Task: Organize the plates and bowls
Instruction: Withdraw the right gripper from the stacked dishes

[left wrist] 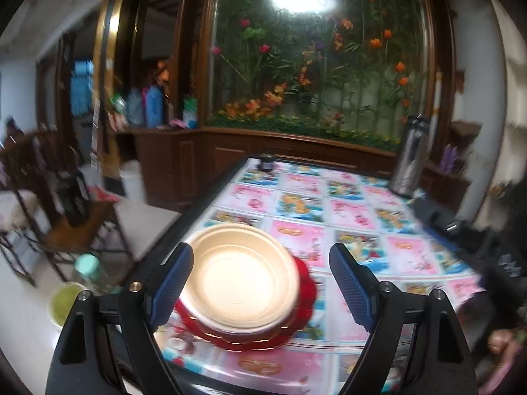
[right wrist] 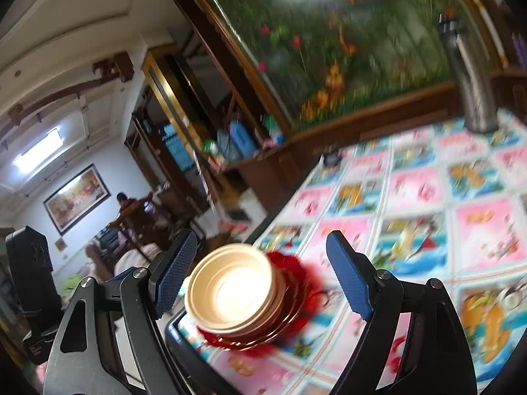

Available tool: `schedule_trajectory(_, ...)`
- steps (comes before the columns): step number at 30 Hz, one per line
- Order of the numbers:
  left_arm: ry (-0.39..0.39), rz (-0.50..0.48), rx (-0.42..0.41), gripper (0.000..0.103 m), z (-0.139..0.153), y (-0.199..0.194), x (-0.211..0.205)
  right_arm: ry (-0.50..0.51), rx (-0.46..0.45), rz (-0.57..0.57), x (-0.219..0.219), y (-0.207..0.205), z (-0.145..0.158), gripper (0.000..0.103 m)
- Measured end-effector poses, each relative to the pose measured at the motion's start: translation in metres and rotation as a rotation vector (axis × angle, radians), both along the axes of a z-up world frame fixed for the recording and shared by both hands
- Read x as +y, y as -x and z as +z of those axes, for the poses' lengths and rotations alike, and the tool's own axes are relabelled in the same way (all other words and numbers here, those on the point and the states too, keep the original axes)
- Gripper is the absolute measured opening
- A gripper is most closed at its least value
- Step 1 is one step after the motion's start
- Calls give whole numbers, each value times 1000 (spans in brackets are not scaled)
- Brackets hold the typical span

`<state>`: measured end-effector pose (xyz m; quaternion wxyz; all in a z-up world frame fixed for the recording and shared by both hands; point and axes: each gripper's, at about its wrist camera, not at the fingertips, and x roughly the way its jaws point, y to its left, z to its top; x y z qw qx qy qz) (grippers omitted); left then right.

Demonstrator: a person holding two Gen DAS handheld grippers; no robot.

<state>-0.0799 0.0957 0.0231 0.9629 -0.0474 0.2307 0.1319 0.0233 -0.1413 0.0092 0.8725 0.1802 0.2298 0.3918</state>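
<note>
1. Left gripper [left wrist: 262,265]: fingers [left wrist: 173,283] spread wide, holding nothing, either side of the cream bowl [left wrist: 242,276].
2. Right gripper [right wrist: 262,263]: fingers [right wrist: 349,276] just as wide, empty.
3. Bowl sits stacked on the red plate [left wrist: 296,326], near the left edge of the patterned surface [left wrist: 346,217].
4. Steel flask [left wrist: 410,158] stands at the far side.

Cream bowl [left wrist: 240,279] upright atop red plate [left wrist: 304,309], table corner.

Both wrist cams look fwd, close over table [left wrist: 349,217]; right view tilted; both share cream bowl [left wrist: 240,276] [right wrist: 230,289].
</note>
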Motion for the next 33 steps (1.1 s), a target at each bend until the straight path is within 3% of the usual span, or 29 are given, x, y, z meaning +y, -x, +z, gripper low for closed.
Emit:
schedule_trajectory(4,-99,83,28,85,-6,-2,-7,10,-98,-65,-6,18,4,84)
schedule_trajectory(8,-129,155,7,85,-7,7,-2,24,-71,-50,-3,24,-1,84)
schedule_trajectory(13,-56,184,-8,86,-7,14,15,56,-27,38,11,34,-12,84)
schedule_trajectory(18,0,214,4,86,-11,17,28,110,-58,115,31,50,-15,84)
schedule_trajectory(33,23,224,50,87,-18,17,35,160,-38,165,55,57,-22,84)
